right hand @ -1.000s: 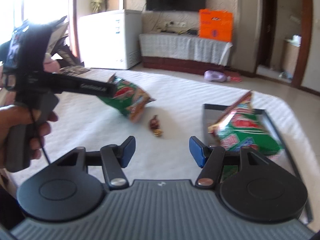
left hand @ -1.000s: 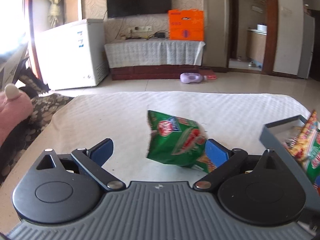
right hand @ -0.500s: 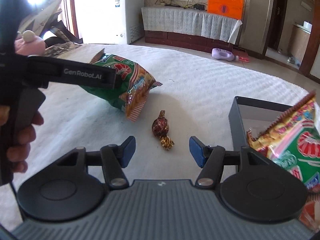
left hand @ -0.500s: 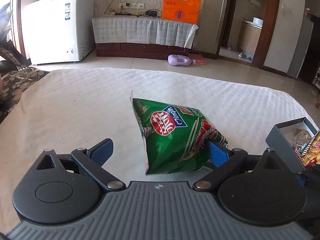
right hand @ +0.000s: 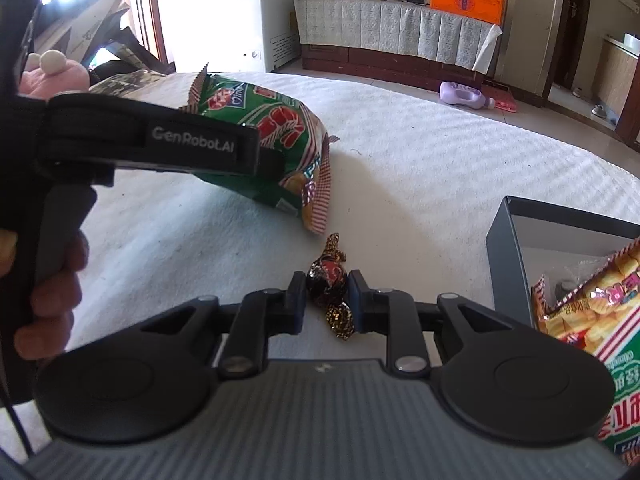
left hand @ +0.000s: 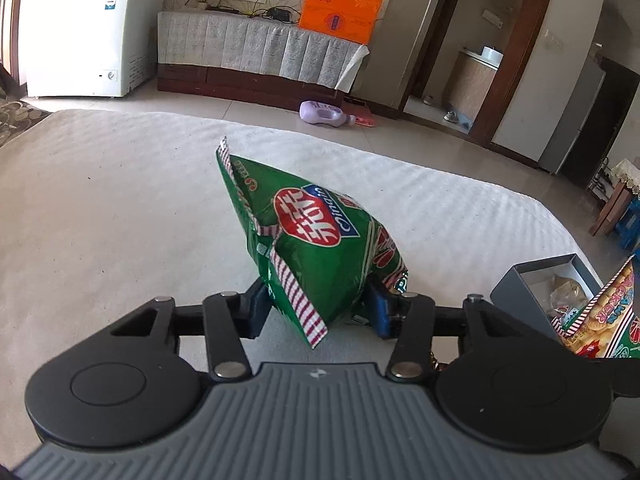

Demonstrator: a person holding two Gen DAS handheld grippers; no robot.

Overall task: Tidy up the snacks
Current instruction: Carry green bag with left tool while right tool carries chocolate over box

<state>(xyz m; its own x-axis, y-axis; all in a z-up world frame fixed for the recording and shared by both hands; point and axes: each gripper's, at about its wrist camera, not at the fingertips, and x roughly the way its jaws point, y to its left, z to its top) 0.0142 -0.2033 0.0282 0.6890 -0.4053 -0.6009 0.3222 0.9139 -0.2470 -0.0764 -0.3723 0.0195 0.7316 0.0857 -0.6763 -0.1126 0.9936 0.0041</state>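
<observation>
A white ribbed cloth covers the table (left hand: 120,208). On it, the left gripper (left hand: 316,306) is closing its fingers on a green crinkled snack bag (left hand: 316,240) at the view's centre. The right gripper (right hand: 327,300) is clenched on a dark foil-wrapped candy (right hand: 326,280). A grey open box (right hand: 506,248) sits at 3 o'clock. Beyond stand a white chest freezer (left hand: 80,28) at 11 o'clock and an orange carton (left hand: 342,6) at 12.

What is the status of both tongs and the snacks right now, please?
Left tongs closing on green snack bag. Right tongs shut on wrapped candy. Grey box beside them, nothing blocking.
</observation>
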